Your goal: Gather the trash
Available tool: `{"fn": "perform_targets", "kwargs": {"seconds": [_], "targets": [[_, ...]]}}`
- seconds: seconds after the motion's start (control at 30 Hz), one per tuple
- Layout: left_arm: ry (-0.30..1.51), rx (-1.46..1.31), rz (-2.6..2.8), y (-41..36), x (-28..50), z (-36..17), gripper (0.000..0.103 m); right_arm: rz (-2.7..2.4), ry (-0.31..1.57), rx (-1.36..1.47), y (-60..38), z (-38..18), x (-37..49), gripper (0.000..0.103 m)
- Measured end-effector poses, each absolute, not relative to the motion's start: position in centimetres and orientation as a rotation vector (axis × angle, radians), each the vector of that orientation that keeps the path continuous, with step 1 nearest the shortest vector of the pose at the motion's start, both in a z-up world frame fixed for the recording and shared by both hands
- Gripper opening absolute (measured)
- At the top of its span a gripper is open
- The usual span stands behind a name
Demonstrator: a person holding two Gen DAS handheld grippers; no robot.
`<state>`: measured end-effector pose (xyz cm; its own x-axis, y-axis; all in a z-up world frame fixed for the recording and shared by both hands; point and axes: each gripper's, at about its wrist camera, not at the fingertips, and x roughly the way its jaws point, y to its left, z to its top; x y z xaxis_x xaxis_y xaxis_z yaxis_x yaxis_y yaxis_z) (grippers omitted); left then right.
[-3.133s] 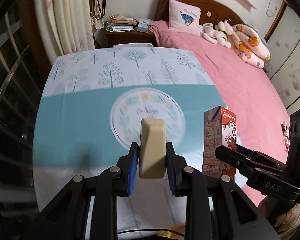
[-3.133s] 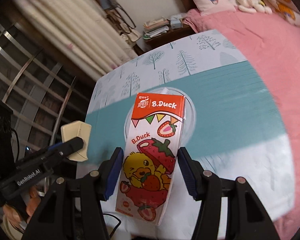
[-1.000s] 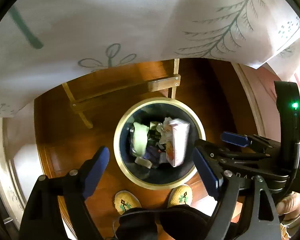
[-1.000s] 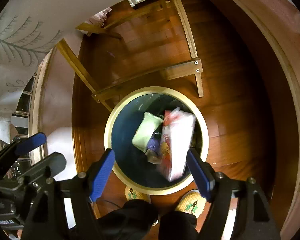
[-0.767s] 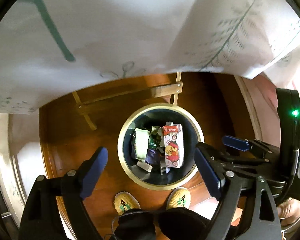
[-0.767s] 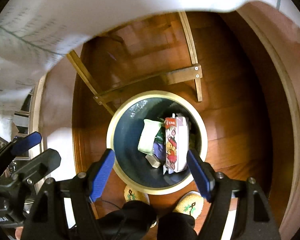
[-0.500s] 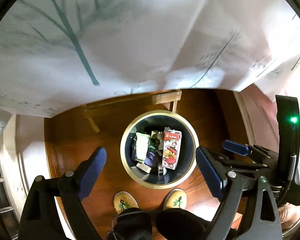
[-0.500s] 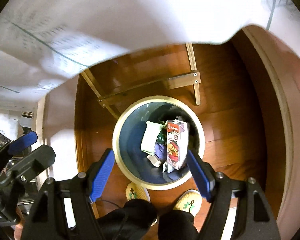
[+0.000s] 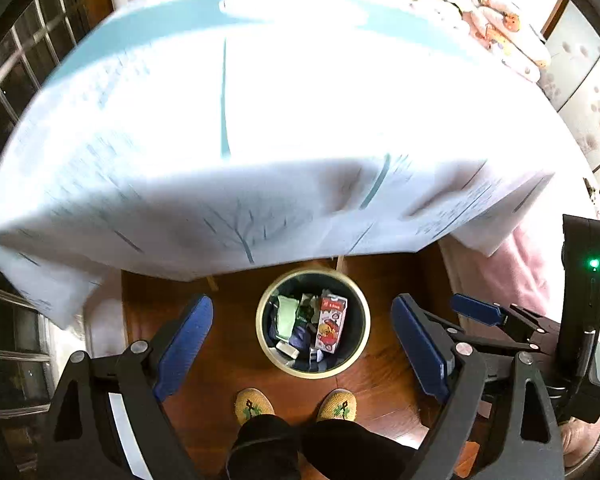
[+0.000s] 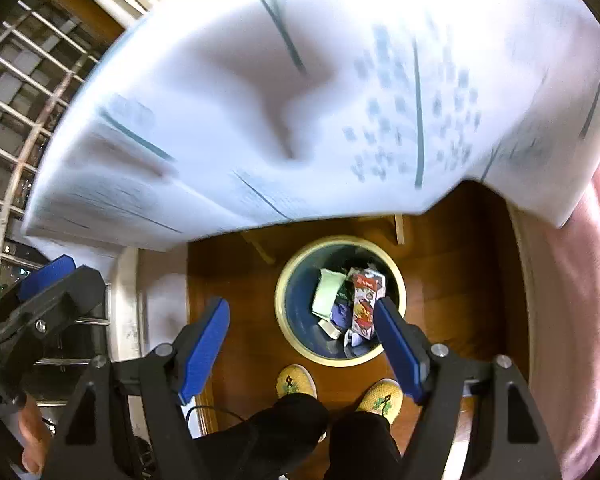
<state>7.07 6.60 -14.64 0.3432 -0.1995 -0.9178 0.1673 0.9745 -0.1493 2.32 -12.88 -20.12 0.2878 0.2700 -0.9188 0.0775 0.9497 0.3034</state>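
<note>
A round dark bin [image 9: 261, 324] [image 10: 284, 308] with a pale rim stands on the wood floor below both grippers. Inside it lie the red strawberry drink carton [image 9: 330, 326] [image 10: 366, 302], a pale green packet [image 9: 288, 314] [image 10: 327, 292] and other scraps. My left gripper [image 9: 302, 338] hangs high above the bin, jaws wide open with nothing between them. My right gripper [image 10: 302, 336] is also open and empty, above the bin's left side. The right gripper's blue finger [image 9: 476, 312] shows at the right of the left wrist view.
The table with its white and teal tree-print cloth [image 9: 260, 128] [image 10: 300, 100] overhangs the bin at the top of both views. A person's yellow slippers [image 9: 254, 402] [image 10: 296, 380] stand just in front of the bin. Pink bedding [image 10: 580, 300] lies at the right, a window grille [image 10: 16, 80] at the left.
Both grippers have risen well above the bin, which looks smaller now. The tablecloth's top has come into view. The carton has settled in the bin, and both grippers stay open.
</note>
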Motion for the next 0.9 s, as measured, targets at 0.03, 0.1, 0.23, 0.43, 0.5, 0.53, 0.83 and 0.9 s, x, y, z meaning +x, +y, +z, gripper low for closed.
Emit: {"fn": "perform_targets", "kwargs": {"seconds": [0.03,0.1,0.23,0.43,0.5,0.53,0.83,0.9], "targets": [[1.19,-0.029,-0.237,6.8,7.0,-13.8,0.09,0.138,1.268,0.306,-12.8,-19.0,2.4,0.075],[1.177,-0.026,-0.232,7.0,7.0,-11.7,0.09,0.145,1.249,0.287,-12.7,-16.7,2.6,0.075],[1.133,-0.029,-0.208,7.5,7.0,-7.2,0.09,0.153,1.209,0.249,-12.6,-12.0,2.9,0.075],[1.06,-0.038,-0.167,8.2,6.8,-1.5,0.09,0.169,1.154,0.224,-12.8,-5.2,3.7,0.075],[1.045,-0.043,-0.151,8.4,7.0,0.2,0.09,0.17,1.133,0.22,-12.7,-3.1,3.8,0.075],[1.037,-0.048,-0.146,8.5,7.0,0.9,0.09,0.172,1.123,0.22,-12.7,-2.2,3.8,0.075],[0.977,-0.077,-0.08,8.8,6.5,5.4,0.09,0.159,1.018,0.192,-11.9,3.7,3.5,0.075],[0.97,-0.072,-0.071,8.7,6.2,5.9,0.09,0.156,1.002,0.189,-11.9,4.4,3.4,0.075]]}}
